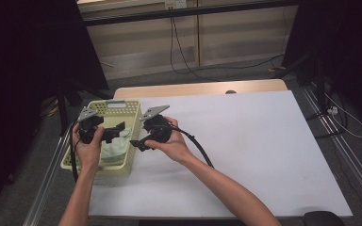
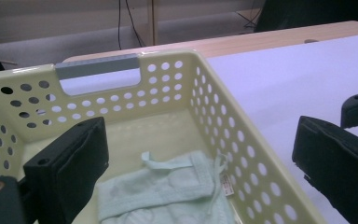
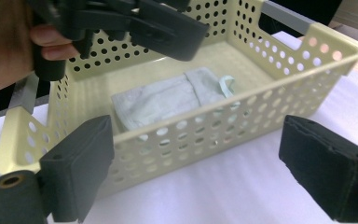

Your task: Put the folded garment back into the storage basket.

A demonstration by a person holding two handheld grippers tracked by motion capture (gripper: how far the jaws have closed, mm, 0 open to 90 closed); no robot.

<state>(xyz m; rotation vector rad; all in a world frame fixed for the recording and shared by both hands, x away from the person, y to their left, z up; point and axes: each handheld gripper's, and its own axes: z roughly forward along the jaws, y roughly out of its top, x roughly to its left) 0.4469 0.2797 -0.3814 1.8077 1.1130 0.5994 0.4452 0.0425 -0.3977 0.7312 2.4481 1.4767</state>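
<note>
A pale yellow perforated basket (image 1: 118,106) stands at the left end of the white table. A folded pale green cloth (image 1: 115,147) lies flat on its bottom. My left gripper (image 1: 115,131) hovers over the basket, open, with nothing between its fingers. In the left gripper view, the left gripper (image 2: 200,140) spans the basket's (image 2: 98,70) right wall, above the cloth (image 2: 163,191). My right gripper (image 1: 139,143) is held just right of the basket, open and empty. In the right gripper view, the right gripper (image 3: 193,135) faces the basket's (image 3: 335,44) side wall, with the cloth (image 3: 168,98) behind it.
The white table cover (image 1: 264,150) stretches bare to the right of the basket. A wooden table edge (image 1: 198,88) shows at the far side. Cables (image 1: 184,56) run over the floor beyond. A dark rounded object (image 1: 323,218) sits at the front right corner.
</note>
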